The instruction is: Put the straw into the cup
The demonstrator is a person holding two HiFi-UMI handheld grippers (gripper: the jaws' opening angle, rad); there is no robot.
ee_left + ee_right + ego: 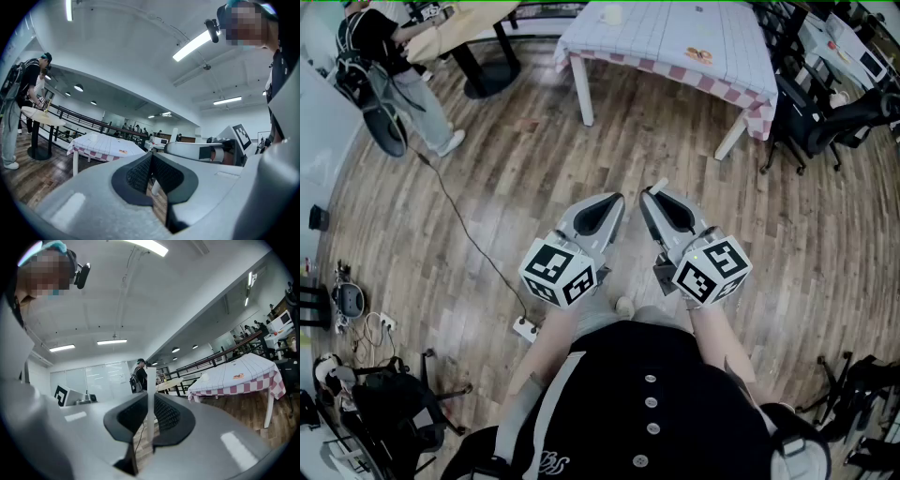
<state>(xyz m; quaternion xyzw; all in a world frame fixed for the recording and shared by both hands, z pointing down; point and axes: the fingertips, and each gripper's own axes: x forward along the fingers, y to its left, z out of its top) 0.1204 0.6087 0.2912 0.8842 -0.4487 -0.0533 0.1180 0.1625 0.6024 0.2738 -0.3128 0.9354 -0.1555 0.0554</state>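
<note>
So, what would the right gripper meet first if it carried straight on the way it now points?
Nothing near: the right gripper, shut on the straw, points level over open floor. Far ahead it seems aimed at the standing person, left of the checked table; depth is unclear.

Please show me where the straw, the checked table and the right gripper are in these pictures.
straw (150, 404): right gripper view, its middle, between the pads.
checked table (675, 37): head view, a bare part of the cloth top.
right gripper (657, 194): head view, at the jaw tips.
</note>
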